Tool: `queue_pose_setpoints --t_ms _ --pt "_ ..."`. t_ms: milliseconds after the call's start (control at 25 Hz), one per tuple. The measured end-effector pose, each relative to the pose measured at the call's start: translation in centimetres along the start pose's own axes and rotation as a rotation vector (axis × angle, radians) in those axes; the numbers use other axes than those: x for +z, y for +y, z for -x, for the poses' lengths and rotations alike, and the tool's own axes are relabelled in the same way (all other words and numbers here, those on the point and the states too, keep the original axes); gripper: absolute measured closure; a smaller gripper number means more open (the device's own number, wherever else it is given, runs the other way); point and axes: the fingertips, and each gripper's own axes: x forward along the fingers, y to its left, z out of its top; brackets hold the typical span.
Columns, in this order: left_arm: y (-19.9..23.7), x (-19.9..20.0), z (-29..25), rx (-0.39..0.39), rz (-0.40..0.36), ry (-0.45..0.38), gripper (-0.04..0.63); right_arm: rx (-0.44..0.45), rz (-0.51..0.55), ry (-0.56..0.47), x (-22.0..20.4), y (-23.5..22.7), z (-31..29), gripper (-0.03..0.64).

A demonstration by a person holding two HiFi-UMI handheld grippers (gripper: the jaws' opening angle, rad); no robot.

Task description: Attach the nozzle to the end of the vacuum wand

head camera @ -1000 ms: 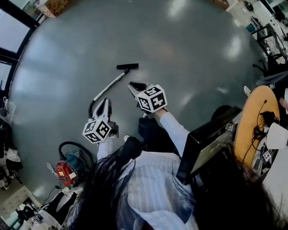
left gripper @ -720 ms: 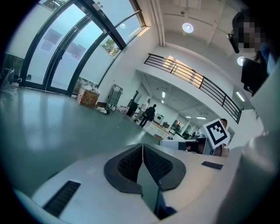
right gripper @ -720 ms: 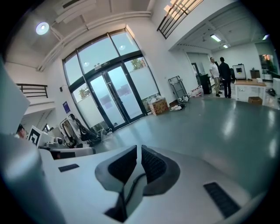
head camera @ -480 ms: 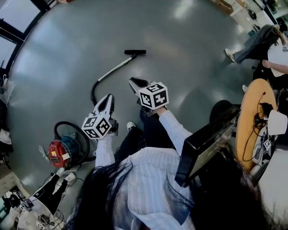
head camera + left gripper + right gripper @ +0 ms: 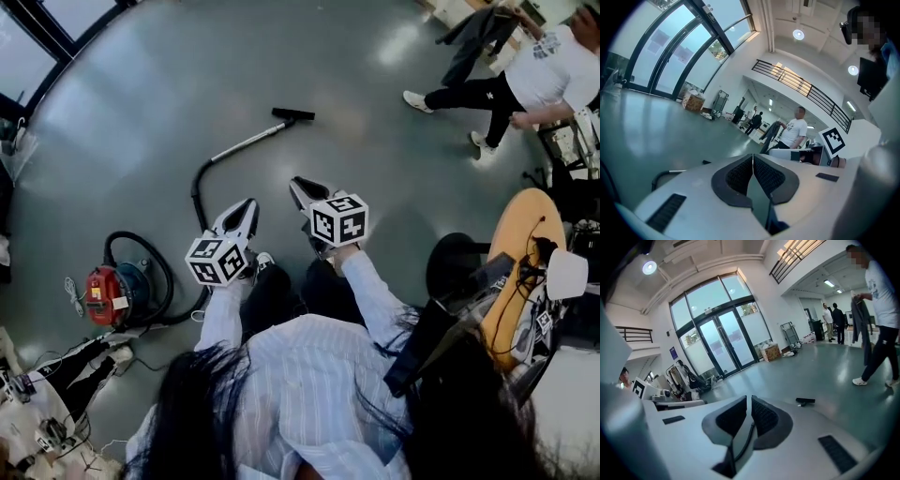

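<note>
Nozzle [image 5: 293, 114] lies on the floor at 12 o'clock from my right gripper [image 5: 296, 182], the nearer one. Wand [image 5: 246, 143] runs 2-to-8 o'clock. Left gripper [image 5: 250, 202] and right are both closed, empty.

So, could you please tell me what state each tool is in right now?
Left tool: closed, holding nothing.
Right tool: closed, holding nothing.

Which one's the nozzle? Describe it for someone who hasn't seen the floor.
Start at the red vacuum canister on the grey floor. Follow its black hose to the silver wand; the nozzle is the short flat black crossbar at the far tip.
</note>
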Motion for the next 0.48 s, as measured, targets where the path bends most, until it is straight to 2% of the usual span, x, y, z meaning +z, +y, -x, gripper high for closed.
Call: queue_pose_setpoints --t_ms 280,480 --pt "-5.8 -1.9 -1.4 0.026 -0.02 -0.027 0.581 0.024 0.019 0.006 -1.3 -2.9 5.2 0.58" --pt "-11.8 -5.3 -2.5 0.055 -0.007 -0.059 0.581 0.035 0.019 0.019 -3.6 -6.5 10.8 0.58"
